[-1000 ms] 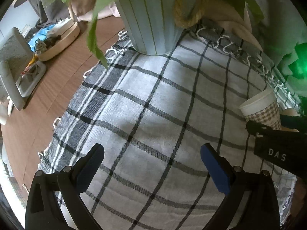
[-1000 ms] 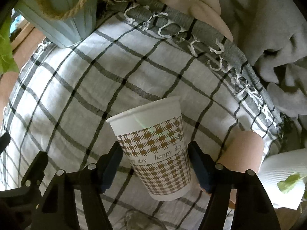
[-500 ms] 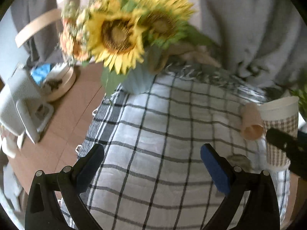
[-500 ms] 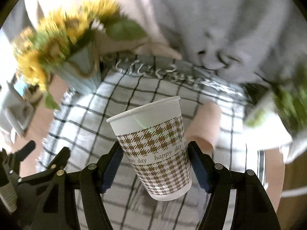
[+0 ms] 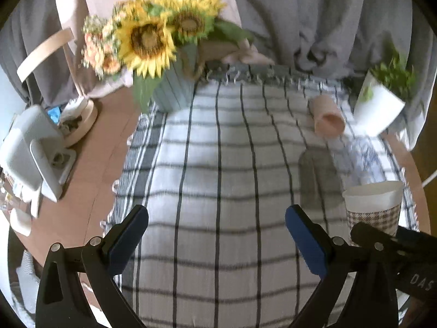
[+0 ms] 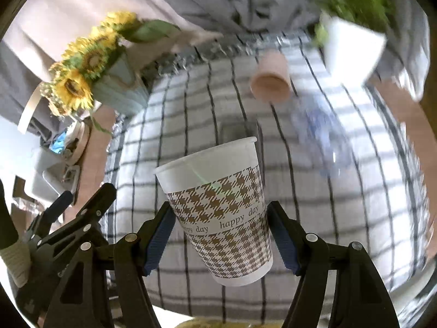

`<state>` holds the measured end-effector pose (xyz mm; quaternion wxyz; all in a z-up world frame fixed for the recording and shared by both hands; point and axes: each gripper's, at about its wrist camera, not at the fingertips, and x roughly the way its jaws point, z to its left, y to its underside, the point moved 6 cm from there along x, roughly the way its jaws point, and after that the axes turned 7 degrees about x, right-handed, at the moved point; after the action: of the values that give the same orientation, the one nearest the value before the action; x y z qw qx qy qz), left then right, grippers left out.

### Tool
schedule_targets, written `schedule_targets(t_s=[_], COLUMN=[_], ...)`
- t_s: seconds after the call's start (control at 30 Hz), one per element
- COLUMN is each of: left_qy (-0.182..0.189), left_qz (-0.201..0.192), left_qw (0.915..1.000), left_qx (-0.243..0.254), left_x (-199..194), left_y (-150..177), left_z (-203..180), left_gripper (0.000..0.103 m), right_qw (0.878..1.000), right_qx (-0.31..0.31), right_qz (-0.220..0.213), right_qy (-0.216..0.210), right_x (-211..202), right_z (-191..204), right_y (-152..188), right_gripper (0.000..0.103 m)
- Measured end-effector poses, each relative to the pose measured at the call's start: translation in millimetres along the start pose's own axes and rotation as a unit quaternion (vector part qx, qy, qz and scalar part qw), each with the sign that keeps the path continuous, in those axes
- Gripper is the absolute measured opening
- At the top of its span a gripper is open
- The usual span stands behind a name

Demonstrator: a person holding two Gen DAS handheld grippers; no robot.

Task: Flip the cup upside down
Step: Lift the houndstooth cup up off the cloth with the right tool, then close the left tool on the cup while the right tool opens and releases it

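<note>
Now we hold the houndstooth paper cup (image 6: 218, 213) upright above the checked cloth (image 6: 191, 125), pinched by our right gripper (image 6: 221, 237); our left gripper (image 5: 217, 235) hangs spread, empty. Next, we judge, comes rolling the wrist over.

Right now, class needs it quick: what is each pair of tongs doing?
Left tongs: open, holding nothing.
Right tongs: closed on the paper cup, mouth up.

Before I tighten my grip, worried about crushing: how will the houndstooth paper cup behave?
The houndstooth paper cup looks thin-walled, so it probably dents if the right gripper squeezes harder. It seems light and likely empty. Its tapered sides might let it slip downward.
</note>
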<state>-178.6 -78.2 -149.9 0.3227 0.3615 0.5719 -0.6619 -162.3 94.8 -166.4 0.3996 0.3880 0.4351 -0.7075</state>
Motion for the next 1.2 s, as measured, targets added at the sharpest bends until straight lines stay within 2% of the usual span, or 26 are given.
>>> schedule_targets(t_s=[0.17,0.4,0.57,0.8,0.93,1.03,1.2], left_qy=[0.001,-0.008,-0.011,-0.014,-0.016,-0.018,-0.026], left_qz=[0.035,0.074,0.096,0.108,0.098,0.077,0.015], left_qw=[0.9994,0.9972,0.9952,0.9941,0.9950,0.9969,0.9995], left_qx=[0.005,0.013,0.014,0.008,0.004,0.005,0.010], left_x=[15,36,48,53,46,32,-3], left_y=[28,52,64,71,73,73,76], left_z=[-5,-12,-14,-15,-14,-16,-30], left_gripper=[0.102,0.102,0.102,0.102,0.102,0.102,0.102], right_qw=[0.999,0.994,0.992,0.993,0.995,0.997,0.999], right_qx=[0.029,0.072,0.076,0.063,0.053,0.045,0.021], right_qz=[0.039,0.084,0.094,0.098,0.082,0.056,-0.027], right_qy=[0.003,0.016,0.026,0.033,0.023,0.026,0.042], right_x=[22,59,69,70,60,39,-14], right_z=[-18,-44,-50,-50,-47,-46,-50], right_y=[34,54,59,60,59,57,53], right_gripper=[0.069,0.069,0.069,0.069,0.080,0.080,0.081])
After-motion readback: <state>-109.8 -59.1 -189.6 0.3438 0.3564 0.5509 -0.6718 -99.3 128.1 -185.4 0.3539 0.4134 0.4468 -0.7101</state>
